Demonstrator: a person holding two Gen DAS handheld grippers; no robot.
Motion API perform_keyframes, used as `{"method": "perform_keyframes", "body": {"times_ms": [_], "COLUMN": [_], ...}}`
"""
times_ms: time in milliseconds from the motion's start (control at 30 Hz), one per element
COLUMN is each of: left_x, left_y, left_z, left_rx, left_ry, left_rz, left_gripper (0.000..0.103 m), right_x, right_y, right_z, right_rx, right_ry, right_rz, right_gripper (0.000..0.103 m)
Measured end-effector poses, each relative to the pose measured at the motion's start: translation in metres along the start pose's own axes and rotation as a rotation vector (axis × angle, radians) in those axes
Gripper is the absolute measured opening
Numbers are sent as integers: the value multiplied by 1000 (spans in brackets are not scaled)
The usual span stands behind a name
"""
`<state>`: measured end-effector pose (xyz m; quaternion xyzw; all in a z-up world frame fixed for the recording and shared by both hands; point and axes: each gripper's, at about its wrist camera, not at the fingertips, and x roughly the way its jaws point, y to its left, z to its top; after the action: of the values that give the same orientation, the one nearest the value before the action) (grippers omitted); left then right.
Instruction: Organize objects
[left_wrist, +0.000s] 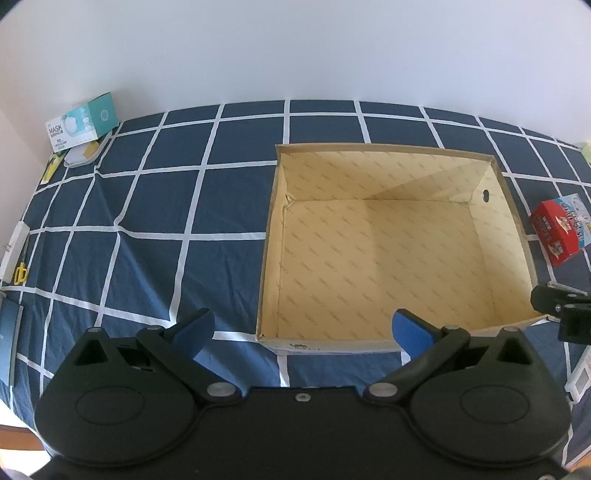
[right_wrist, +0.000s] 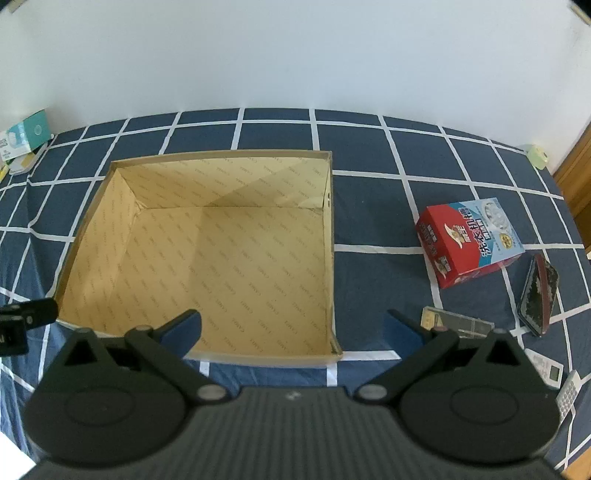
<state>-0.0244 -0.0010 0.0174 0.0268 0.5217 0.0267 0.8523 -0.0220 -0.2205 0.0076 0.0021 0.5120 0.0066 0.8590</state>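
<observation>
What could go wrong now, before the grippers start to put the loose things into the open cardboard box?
1. The phone lies close beside the red box; a wide grab by the open right gripper might bump both.
2. The cardboard box has thin walls, so lowering things carelessly may catch its rim.
3. The mask box sits far off by the wall, so the open left gripper needs a long reach.

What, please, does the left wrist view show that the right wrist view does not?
Only the left wrist view shows the yellow-handled scissors at the cloth's left edge. Only the right wrist view shows the dark phone in a maroon case, the clear flat plastic case and the pale green round container. Both show the empty tan cardboard box, the red and blue carton, the teal mask box, the blue checked cloth, and open, empty jaws on the left gripper and right gripper.
</observation>
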Motion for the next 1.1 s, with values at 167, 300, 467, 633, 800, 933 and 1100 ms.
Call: {"method": "perform_keyframes", "body": {"times_ms": [167,300,467,633,800,933,1100], "left_x": [-1,-3,-4,-5,-5,-6,-6], "left_y": [0,-1,0,-1,0,1,2], "left_z": [0,-1,-1,-1,-1,-1,-1], "left_rx": [-1,-3,-5,-5,-8,-8,-9], "left_ry": [-3,-7,-10,-12,-12,-13,-14], "left_rz": [-3,-5,-4,-6,-6,-7,-10], "left_gripper": [103,103,103,103,103,103,103], "right_x": [-1,-2,-5,-5,-6,-6,-7], "right_y": [0,-1,-2,-1,0,0,0], "right_z": [0,-1,-2,-2,-1,-1,-1], "right_rx": [1,2,6,7,8,9,10], "right_ry": [-1,-4,-6,-5,-6,-6,-6], "right_rz": [-2,-2,-4,-4,-6,-7,-8], "right_gripper": [103,103,103,103,103,103,103]}}
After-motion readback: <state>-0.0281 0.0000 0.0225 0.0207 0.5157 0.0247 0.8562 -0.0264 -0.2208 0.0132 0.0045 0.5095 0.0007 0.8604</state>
